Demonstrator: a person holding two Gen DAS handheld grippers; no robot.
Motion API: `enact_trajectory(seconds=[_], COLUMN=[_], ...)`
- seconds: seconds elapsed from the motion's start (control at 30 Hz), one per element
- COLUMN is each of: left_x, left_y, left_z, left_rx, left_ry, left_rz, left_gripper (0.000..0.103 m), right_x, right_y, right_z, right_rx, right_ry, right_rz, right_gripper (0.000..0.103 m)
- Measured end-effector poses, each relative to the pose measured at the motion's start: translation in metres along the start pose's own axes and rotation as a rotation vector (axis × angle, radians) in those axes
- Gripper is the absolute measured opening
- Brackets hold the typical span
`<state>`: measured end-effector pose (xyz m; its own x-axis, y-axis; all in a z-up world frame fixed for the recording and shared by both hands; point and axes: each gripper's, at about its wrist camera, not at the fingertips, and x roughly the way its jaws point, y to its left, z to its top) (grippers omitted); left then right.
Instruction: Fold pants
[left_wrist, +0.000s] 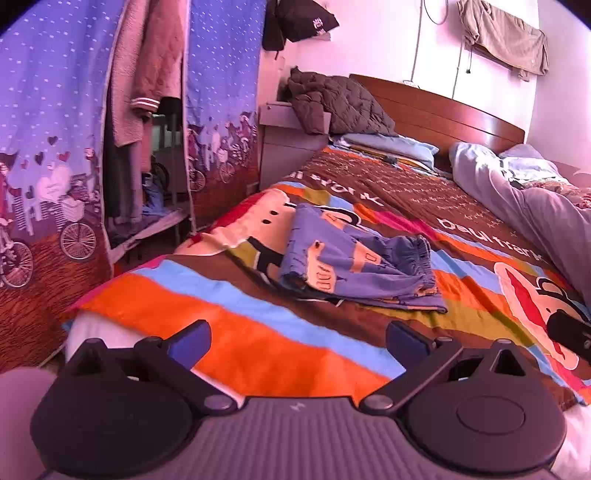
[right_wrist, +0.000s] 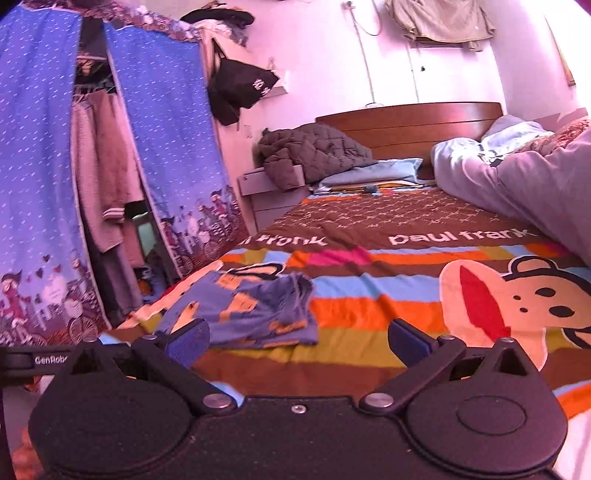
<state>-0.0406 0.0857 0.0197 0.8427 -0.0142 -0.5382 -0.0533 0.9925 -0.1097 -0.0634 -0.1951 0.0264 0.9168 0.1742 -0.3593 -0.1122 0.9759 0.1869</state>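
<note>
Hovering over the near end of the bed, the left tool (left_wrist: 298, 338) has its two blue-padded fingers spread wide, with nothing between them but the striped bedspread (left_wrist: 258, 332) below. The right tool (right_wrist: 298, 338) is the same: fingers apart, released, holding nothing, poised above the bed's near edge.

Ahead of the left tool and slightly to its right lie the pants (left_wrist: 354, 258), blue with peach and orange cartoon patches. They rest on the bedspread in a loose bundle, the gathered elastic waistband turned toward the right and the fabric doubled over itself. Seen from the right tool, the same pants (right_wrist: 251, 314) sit just beyond its left finger (right_wrist: 188, 341), well clear of the grip. A dark part of the other tool shows at the right edge of the left wrist view, down on the bedspread.

Farther out, the bedspread carries bold stripes, a cartoon monkey face (right_wrist: 517, 306) ahead and right of the right tool, and the words "paul frank" across a brown band. To the far right a pale grey quilt (left_wrist: 535, 206) is heaped along the bed. At the far end stand a wooden headboard (left_wrist: 443, 110) and a blue pillow (left_wrist: 391, 146), with a dark quilted jacket (left_wrist: 332, 99) slumped on the bedside cabinet. Off to the left hangs a blue fabric wardrobe (left_wrist: 48, 129), its front parted on clothes inside.
</note>
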Motion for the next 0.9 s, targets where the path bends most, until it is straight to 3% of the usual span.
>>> enact_trajectory(seconds=[0.37,0.9], left_x=[-0.011,-0.006], left_y=[0.009,0.005], left_z=[-0.009,-0.008], left_rx=[-0.018,-0.012], left_ry=[-0.003,0.015], left_rz=[0.01,0.017], left_gripper=[0.103,0.103], right_x=[-0.009,-0.004], right_y=[0.017,0.004], right_z=[-0.013,-0.02], right_rx=[-0.064,-0.029], right_ry=[-0.001,0.036], right_rz=[0.04,0.02], right_gripper=[0.102,0.102])
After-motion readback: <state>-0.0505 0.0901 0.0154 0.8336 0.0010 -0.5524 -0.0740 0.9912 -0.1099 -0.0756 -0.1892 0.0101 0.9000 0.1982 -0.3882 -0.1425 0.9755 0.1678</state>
